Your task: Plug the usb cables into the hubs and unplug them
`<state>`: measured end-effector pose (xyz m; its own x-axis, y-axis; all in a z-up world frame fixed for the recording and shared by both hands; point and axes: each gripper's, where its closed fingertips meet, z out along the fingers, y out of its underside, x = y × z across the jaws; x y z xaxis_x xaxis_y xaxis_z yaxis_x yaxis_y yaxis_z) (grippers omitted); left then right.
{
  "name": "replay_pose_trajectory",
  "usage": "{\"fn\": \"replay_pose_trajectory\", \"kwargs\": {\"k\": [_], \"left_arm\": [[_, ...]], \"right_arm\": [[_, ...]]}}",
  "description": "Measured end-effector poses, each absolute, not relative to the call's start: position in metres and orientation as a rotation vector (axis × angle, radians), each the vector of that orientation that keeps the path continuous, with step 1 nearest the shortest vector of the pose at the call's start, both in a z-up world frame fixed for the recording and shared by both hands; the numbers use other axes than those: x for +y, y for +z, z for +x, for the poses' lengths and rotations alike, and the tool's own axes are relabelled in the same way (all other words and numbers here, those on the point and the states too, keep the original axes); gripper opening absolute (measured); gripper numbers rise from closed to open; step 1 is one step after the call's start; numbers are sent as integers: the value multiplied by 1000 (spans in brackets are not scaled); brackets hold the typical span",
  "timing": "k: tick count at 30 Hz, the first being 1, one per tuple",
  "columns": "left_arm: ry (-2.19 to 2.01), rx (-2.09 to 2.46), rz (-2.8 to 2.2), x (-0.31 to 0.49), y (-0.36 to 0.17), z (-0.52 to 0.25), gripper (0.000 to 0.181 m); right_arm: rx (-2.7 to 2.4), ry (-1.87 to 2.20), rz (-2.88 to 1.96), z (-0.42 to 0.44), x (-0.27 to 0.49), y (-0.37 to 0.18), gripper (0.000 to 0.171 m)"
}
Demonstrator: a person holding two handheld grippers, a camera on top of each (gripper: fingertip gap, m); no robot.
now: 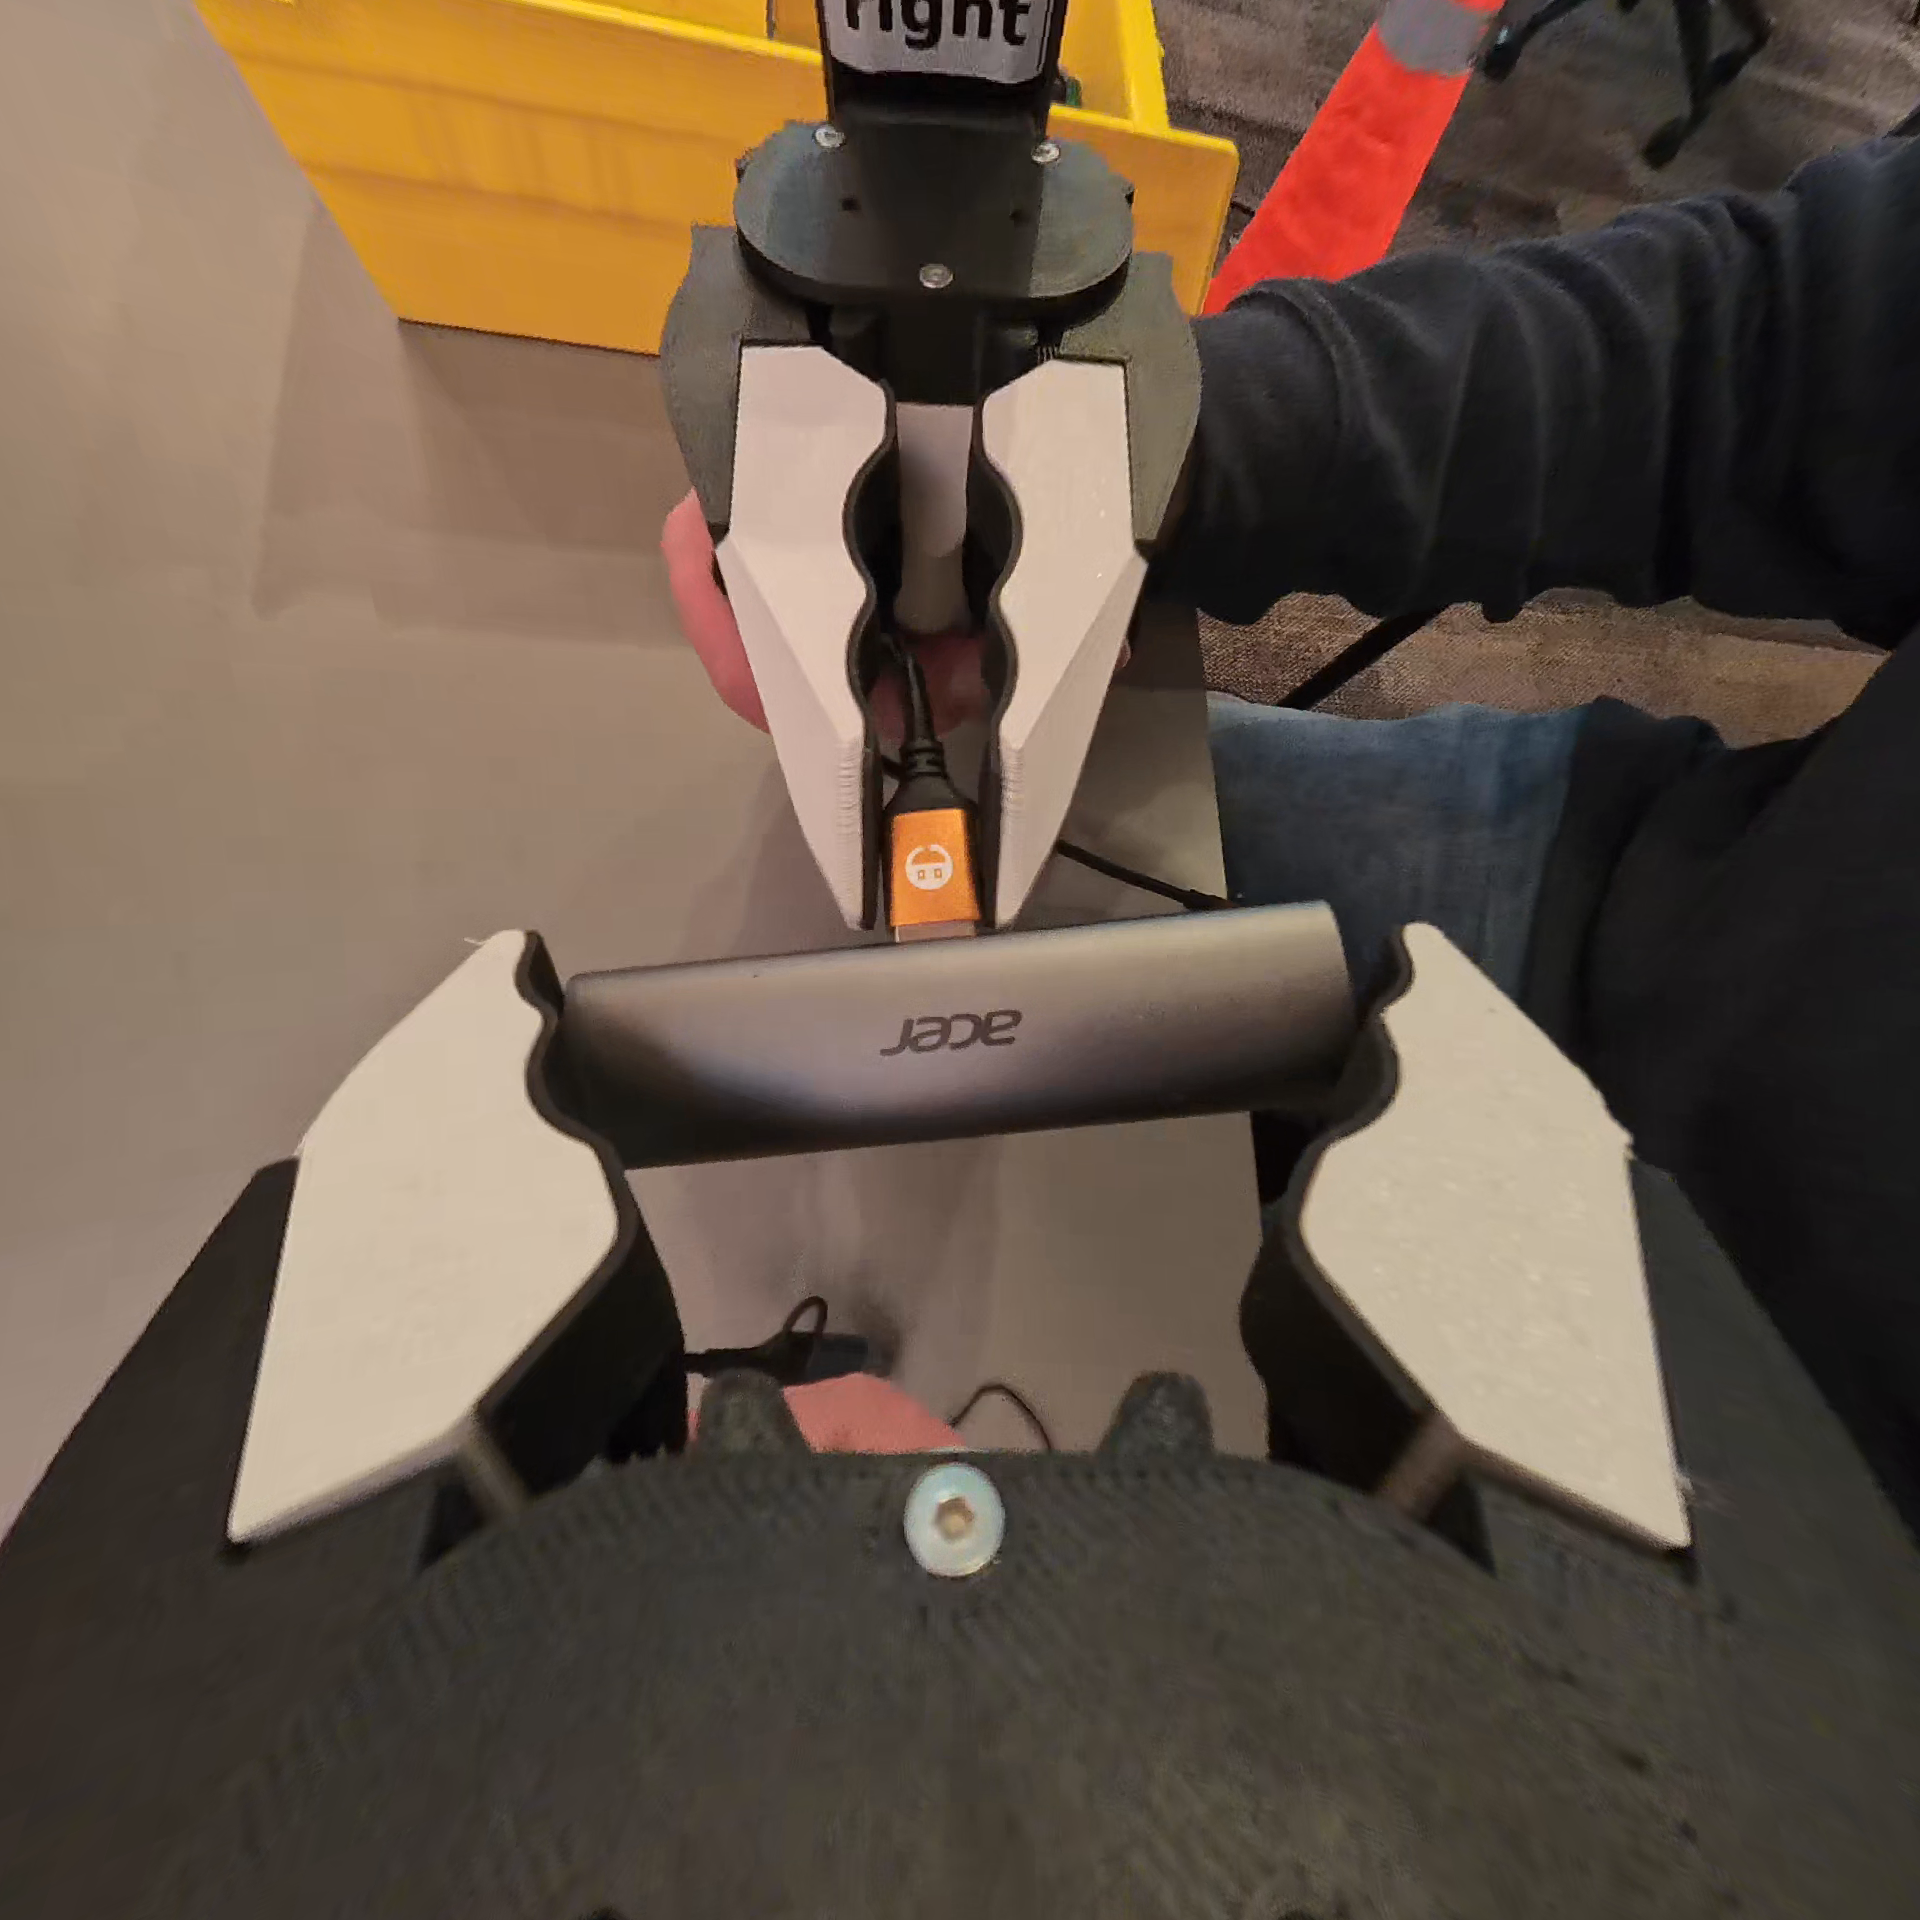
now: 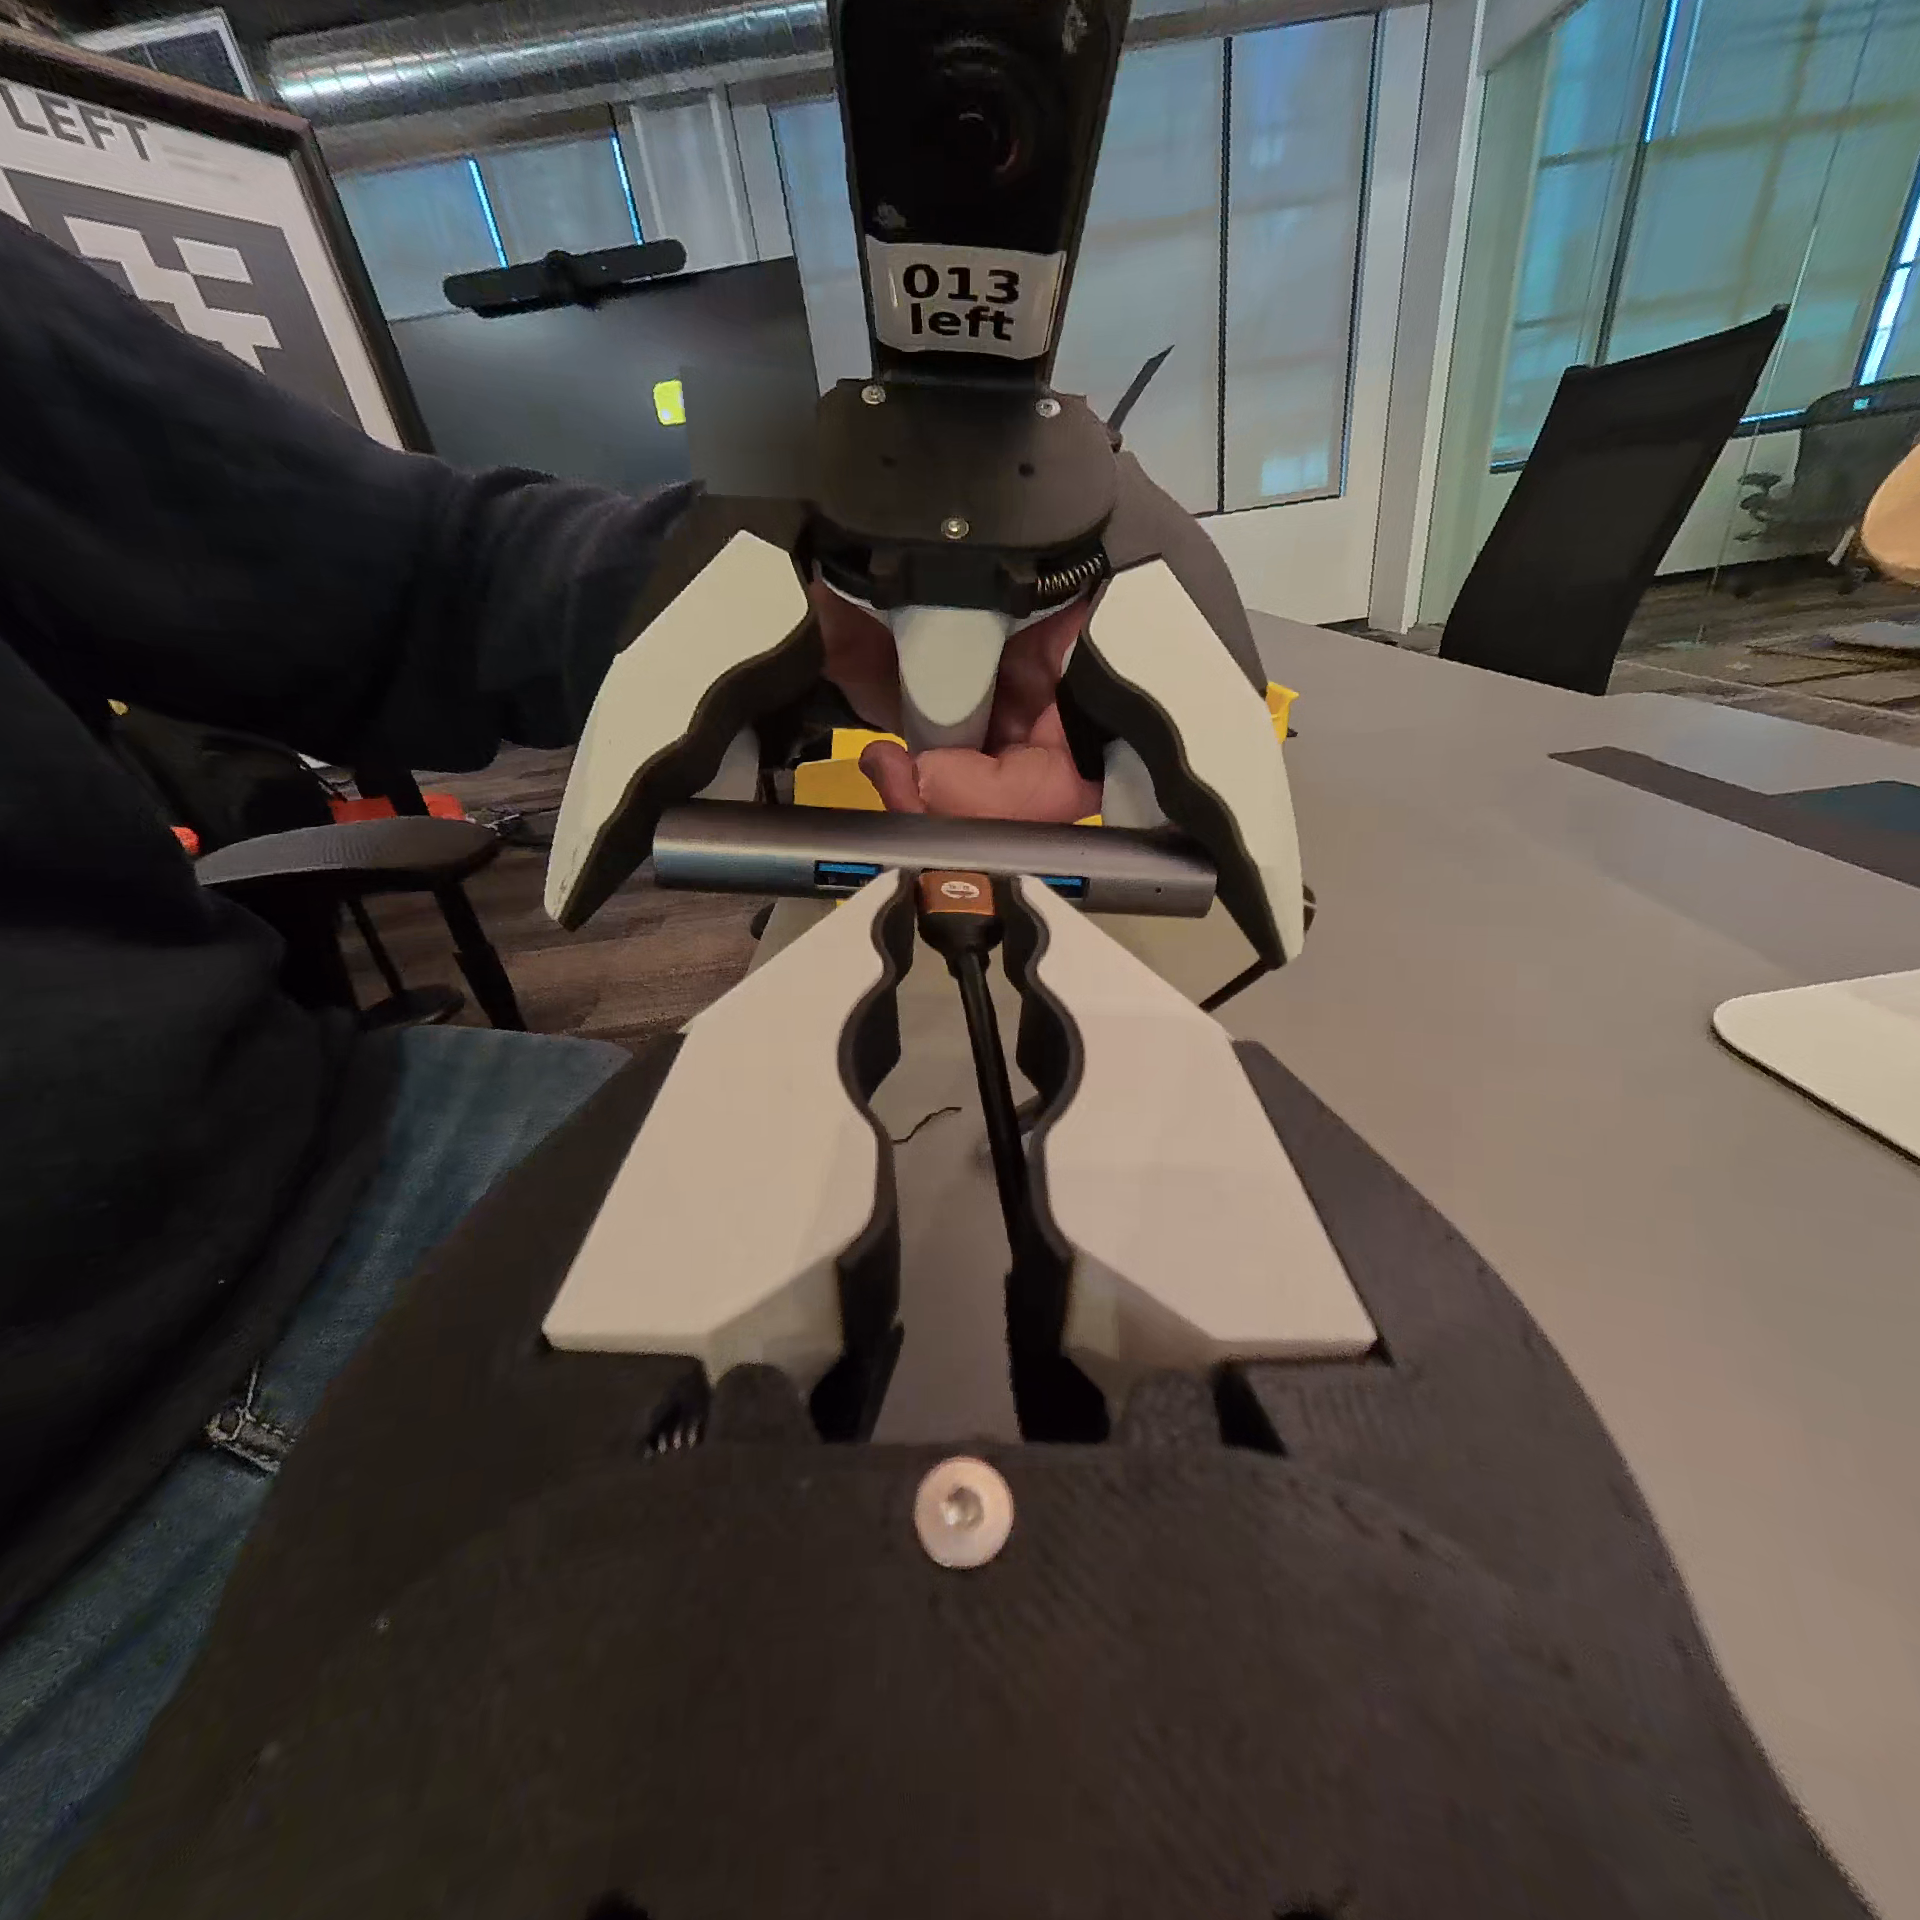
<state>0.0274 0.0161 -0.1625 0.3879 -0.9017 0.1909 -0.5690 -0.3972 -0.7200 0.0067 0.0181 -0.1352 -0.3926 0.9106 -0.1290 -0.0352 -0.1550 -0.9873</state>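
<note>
My left gripper (image 1: 961, 1023) is shut on the two ends of a dark grey USB hub (image 1: 956, 1049) and holds it crosswise above the table. My right gripper (image 1: 928, 914) faces it, shut on an orange USB plug (image 1: 930, 868) with a black cable (image 1: 914, 707). The plug's metal tip meets the hub's far side. In the right wrist view my right gripper (image 2: 958, 899) holds the orange plug (image 2: 958, 896) against the hub (image 2: 935, 847), between two blue ports. The left gripper (image 2: 925, 862) grips the hub's ends there. How deep the plug sits is hidden.
A grey table (image 1: 260, 675) lies below. A yellow bin (image 1: 540, 156) stands at its far side in the left wrist view. The person's dark sleeve (image 1: 1507, 416) and jeans (image 1: 1403, 810) are on the right. A white pad (image 2: 1839, 1049) and black chair (image 2: 1600, 520) show in the right wrist view.
</note>
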Motion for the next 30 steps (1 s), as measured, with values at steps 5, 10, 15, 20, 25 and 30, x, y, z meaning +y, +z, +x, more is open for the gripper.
{"fn": "replay_pose_trajectory", "kwargs": {"k": [5, 10, 15, 20, 25, 30], "left_arm": [[-794, 1244, -2072, 16, -159, 28, 139], [-789, 1248, -2060, 15, -160, 28, 138], [-702, 1283, -2063, 15, -162, 23, 139], [-530, 1419, -2137, 13, -176, 17, 146], [-493, 1496, -2172, 15, -179, 15, 146], [-485, 1505, -2158, 19, -177, 15, 145]], "right_arm": [[-1354, 1684, -1048, 6, 17, -135, 14], [-1356, 1696, -1040, 6, 15, -135, 13], [-1380, 1635, -1039, 5, 16, -136, 13], [-1454, 1565, -1033, 5, 13, -140, 13], [-1451, 1538, -1025, 5, 15, -138, 13], [-1401, 1562, -1037, 5, 20, -137, 13]]}}
